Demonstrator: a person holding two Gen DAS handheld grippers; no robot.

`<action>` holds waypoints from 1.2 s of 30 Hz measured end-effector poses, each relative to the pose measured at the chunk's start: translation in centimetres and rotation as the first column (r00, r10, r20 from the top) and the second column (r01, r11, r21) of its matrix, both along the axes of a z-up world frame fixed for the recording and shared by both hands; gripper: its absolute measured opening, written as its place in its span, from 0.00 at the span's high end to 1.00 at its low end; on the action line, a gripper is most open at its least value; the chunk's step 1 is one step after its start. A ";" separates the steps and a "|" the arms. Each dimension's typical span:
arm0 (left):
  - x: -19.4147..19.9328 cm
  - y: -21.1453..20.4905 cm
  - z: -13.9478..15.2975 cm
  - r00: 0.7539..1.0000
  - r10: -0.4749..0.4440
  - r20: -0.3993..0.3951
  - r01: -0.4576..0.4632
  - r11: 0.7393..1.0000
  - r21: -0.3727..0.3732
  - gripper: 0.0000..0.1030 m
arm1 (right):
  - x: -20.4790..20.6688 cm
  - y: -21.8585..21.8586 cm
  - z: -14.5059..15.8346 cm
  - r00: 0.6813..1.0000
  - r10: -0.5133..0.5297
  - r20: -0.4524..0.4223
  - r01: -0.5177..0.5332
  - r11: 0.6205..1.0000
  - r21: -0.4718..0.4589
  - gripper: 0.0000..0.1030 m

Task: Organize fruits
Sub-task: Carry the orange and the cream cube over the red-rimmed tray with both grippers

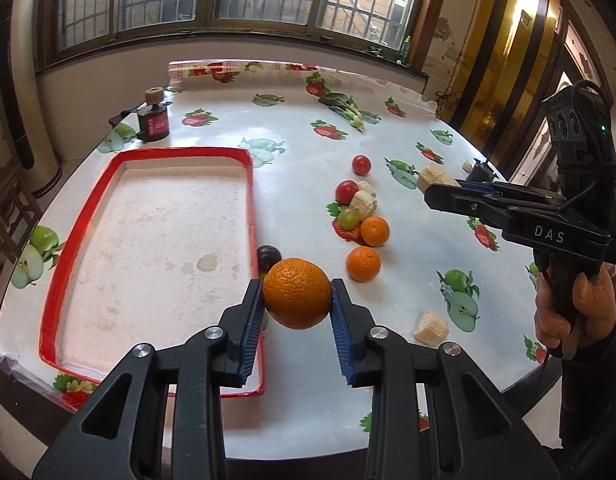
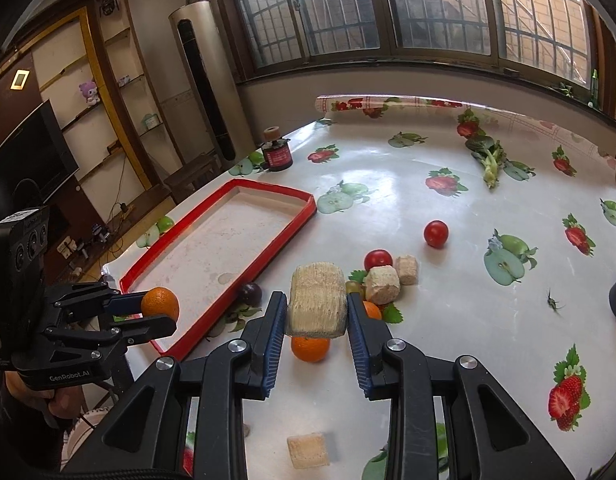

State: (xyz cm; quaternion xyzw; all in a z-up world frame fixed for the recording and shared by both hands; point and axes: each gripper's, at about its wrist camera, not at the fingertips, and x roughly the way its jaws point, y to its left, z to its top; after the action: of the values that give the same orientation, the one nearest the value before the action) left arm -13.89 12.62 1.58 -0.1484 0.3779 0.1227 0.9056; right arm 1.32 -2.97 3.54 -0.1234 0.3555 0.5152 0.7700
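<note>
Left gripper (image 1: 296,300) pinching orange (image 1: 296,293) at widest girth, low centre of frame, beside red tray (image 1: 250,200). Firm, waxy, roundish; likely rolls on release.

Right gripper (image 2: 316,312) clamping pale fibrous chunk (image 2: 317,306), lower centre. Probably light, crumbly.

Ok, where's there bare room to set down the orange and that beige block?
The red-rimmed tray is bare inside. Open cloth lies between the tray and the leafy greens. It is crowded right of the tray: tomatoes, beige blocks, grape, oranges, plum.
</note>
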 end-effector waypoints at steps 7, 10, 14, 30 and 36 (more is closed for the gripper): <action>-2.1 2.0 0.1 0.997 0.074 0.005 -0.074 0.997 0.008 0.71 | -1.4 2.8 0.2 0.998 0.070 -0.002 -0.070 0.998 0.001 0.70; -3.0 2.8 0.1 0.995 0.104 0.006 -0.104 0.995 0.007 0.71 | -1.8 3.9 0.2 0.995 0.095 -0.010 -0.095 0.996 0.003 0.70; -3.7 3.8 -0.2 0.991 0.137 0.002 -0.137 0.991 0.004 0.71 | -2.1 5.3 0.1 0.992 0.123 -0.024 -0.123 0.992 0.004 0.70; -5.3 7.8 -1.4 0.975 0.221 -0.012 -0.222 0.975 -0.018 0.71 | -3.6 11.0 -0.8 0.979 0.198 -0.041 -0.199 0.980 -0.018 0.70; -5.5 9.2 -1.9 0.969 0.247 -0.023 -0.248 0.969 -0.022 0.71 | -3.9 13.0 -1.7 0.973 0.223 -0.058 -0.225 0.974 -0.034 0.70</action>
State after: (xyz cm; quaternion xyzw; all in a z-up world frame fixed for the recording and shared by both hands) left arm -19.40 21.84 -0.31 -0.2044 0.3670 0.2314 0.8775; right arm -2.54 10.05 1.84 -0.1642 0.3702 0.5946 0.6946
